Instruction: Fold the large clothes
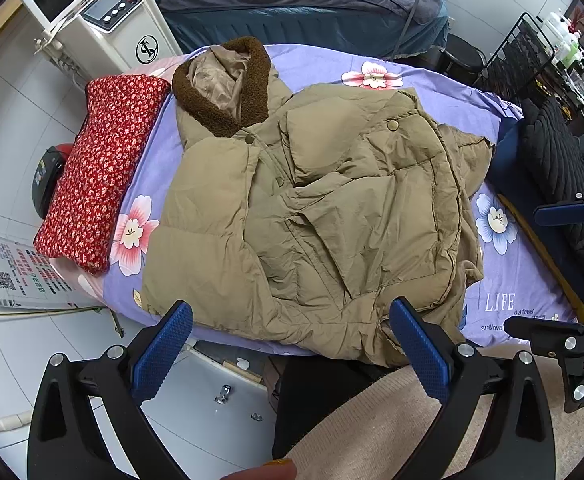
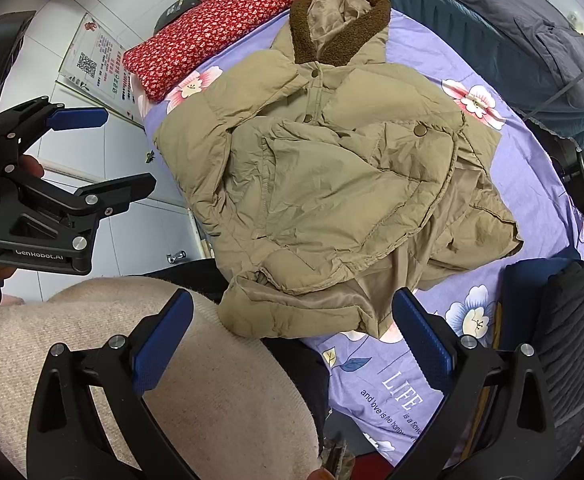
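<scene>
closest in, the left gripper (image 1: 292,354) hangs with its blue pads spread wide and nothing between them, just short of the near hem, and the right gripper (image 2: 292,350) is the same, wide and empty, over the person's cream knitted sleeve (image 2: 196,384). beyond them the biggest thing in the room is the bed with its lilac flowered sheet (image 1: 503,280), and on it, lying across the middle, the khaki padded coat (image 1: 311,208): hood end away from the person, hem end hanging a little over the near edge. the coat looks partly folded to me, one side and its sleeve already thrown in over the snap-buttoned front, while the far right side sits bunched with lining showing, so i'd judge this a pause between folds, with both tools free. the next move likely calls for pinching the near hem at two corners and carrying it up toward the hood, or first smoothing that rumpled right edge; the puffy fill will want to spring back, so a firm bite on the fabric matters. smaller things: a red floral pillow (image 1: 96,164) lies along the left of the sheet, beside the coat but not touching it, and the brown fleece trim (image 1: 248,92) rings the open hood. a snap button (image 1: 392,125) shows on the folded flap.
</scene>
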A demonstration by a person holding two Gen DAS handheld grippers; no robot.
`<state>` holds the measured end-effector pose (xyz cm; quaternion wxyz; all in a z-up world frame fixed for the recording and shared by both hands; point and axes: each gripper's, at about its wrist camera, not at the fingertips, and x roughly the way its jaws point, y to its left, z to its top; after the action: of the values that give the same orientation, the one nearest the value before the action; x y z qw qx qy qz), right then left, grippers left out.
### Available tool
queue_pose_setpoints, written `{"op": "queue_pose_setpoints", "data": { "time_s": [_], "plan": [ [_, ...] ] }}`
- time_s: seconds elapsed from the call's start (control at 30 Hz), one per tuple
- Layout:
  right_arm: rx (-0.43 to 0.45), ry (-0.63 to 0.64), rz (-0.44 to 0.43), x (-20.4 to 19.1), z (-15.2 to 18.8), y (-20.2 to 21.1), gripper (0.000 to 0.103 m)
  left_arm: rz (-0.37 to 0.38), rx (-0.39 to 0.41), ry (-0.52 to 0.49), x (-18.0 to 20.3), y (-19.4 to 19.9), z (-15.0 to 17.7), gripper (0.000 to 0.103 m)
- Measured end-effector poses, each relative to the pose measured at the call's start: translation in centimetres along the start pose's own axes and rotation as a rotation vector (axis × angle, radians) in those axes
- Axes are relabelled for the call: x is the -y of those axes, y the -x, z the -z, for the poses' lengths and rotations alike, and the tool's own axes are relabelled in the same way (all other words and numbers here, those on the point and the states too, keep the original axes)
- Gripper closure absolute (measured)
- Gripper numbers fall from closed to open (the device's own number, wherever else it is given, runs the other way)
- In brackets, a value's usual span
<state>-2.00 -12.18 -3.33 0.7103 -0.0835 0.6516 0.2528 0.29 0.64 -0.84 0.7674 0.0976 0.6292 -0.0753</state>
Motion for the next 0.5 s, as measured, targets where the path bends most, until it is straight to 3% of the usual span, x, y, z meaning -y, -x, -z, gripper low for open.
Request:
{"op": "queue_pose_setpoints", "data": {
  "time_s": [0.5],
  "plan": [
    [0.016,-0.007,-0.021,0.33,-0.41,-0.14,0.005,0.002,-0.007,0.012,-0.64,-0.56,-0.36,0.006]
  ]
}}
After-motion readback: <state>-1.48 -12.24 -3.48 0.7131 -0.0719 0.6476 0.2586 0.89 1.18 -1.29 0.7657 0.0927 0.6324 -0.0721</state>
